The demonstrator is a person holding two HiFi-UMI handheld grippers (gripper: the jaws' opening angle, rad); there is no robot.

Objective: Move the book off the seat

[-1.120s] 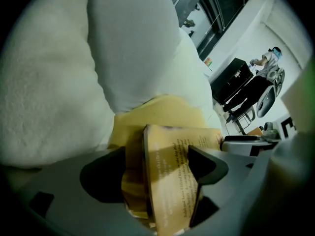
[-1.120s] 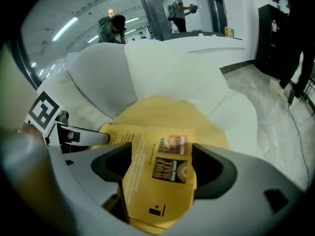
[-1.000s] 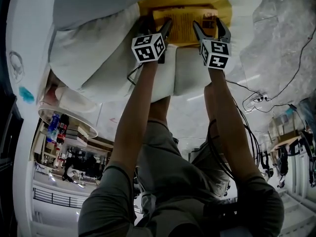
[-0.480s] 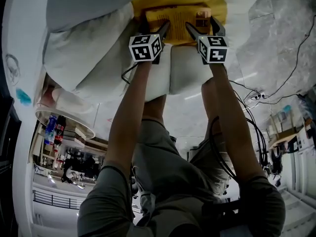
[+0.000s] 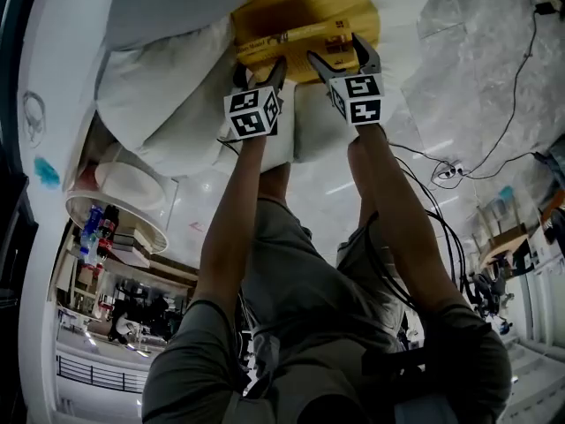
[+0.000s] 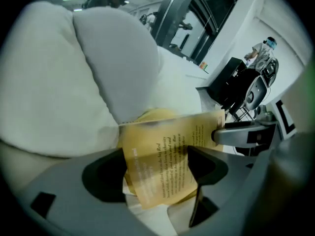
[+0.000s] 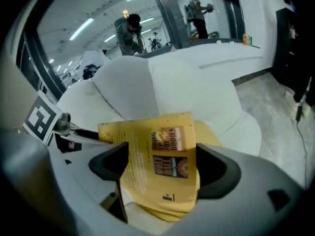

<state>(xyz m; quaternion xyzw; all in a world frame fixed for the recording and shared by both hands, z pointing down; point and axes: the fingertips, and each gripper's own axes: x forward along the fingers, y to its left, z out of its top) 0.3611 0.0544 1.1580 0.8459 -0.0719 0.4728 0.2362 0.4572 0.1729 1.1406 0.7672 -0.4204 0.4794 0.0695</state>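
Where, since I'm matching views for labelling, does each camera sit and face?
Head view: on the person's head, facing steeply down at the yellow paperback book and white cushioned seat; forearms, left tongs, right tongs show.
Left gripper view: on the left tongs, along its jaws, book between them.
Right gripper view: on the right tongs, along jaws just opened wider, book between them.
Shared: both gripper views show the book and the opposite tongs.

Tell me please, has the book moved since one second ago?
Yes. Against the yellow cushion, where it lay flat, the book is now lifted and tilted, showing as a narrow strip.
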